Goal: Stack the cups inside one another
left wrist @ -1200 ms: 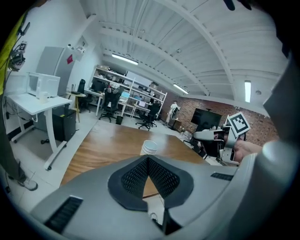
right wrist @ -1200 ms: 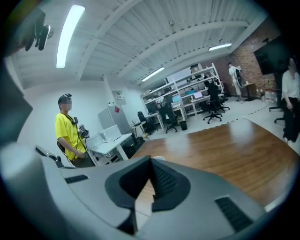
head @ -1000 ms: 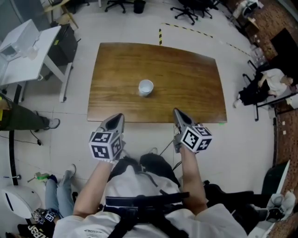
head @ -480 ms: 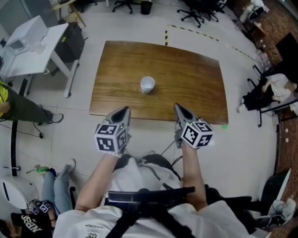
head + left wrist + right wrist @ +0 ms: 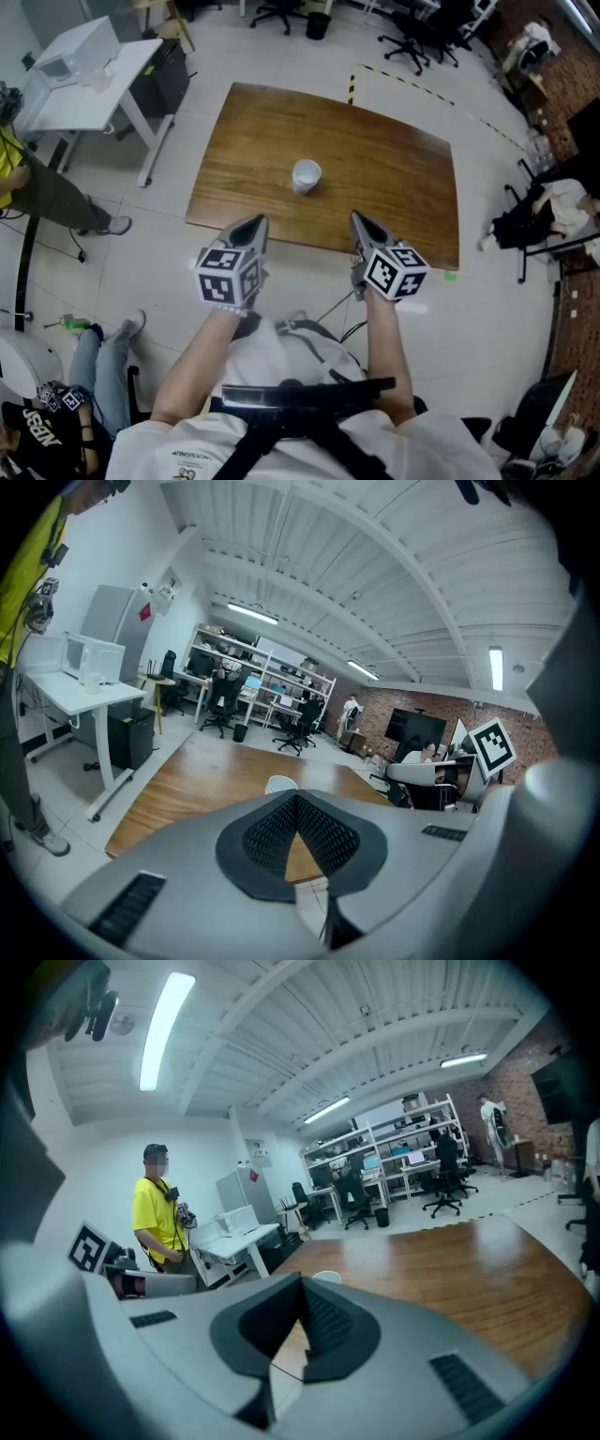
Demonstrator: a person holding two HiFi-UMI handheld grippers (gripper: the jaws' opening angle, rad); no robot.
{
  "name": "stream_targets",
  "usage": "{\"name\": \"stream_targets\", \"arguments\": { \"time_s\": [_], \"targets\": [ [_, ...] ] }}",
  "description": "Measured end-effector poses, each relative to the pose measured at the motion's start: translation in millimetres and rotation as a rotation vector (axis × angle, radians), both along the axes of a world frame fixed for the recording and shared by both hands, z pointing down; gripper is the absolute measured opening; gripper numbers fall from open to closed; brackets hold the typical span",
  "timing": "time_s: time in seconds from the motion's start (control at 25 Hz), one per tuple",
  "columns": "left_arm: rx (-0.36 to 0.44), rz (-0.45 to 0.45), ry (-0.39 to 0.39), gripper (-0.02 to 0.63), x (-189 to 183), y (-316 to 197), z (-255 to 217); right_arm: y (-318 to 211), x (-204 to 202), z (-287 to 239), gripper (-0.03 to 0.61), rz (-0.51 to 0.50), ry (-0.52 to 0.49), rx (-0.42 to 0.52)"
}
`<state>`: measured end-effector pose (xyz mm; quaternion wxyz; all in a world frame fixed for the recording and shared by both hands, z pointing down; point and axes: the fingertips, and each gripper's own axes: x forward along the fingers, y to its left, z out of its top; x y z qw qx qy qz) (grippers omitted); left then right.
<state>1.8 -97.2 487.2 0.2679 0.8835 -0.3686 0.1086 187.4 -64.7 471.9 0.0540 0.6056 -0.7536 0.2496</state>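
Standing alone near the middle of the brown wood-grain table (image 5: 403,178), well back from its near edge, a small round white cup (image 5: 306,175) is being shown mouth upward. Whether other cups are already nested inside it cannot be told. No loose cup is being seen anywhere on the table, so the stacking is being judged as finished or nearly so. The left gripper (image 5: 247,228) and the right gripper (image 5: 360,225), smooth grey shells with ribbed black pads, are being held clenched and empty by the near edge.
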Motion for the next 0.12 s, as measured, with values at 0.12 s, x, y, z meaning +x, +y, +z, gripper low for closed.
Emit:
{"name": "stream_targets", "arguments": {
  "time_s": [0.12],
  "targets": [
    [-0.001,-0.003,0.001,-0.003,-1.0,0.1,1.1,1.2,-0.7,1.4,0.0,0.0,-0.001,-0.003]
  ]
}}
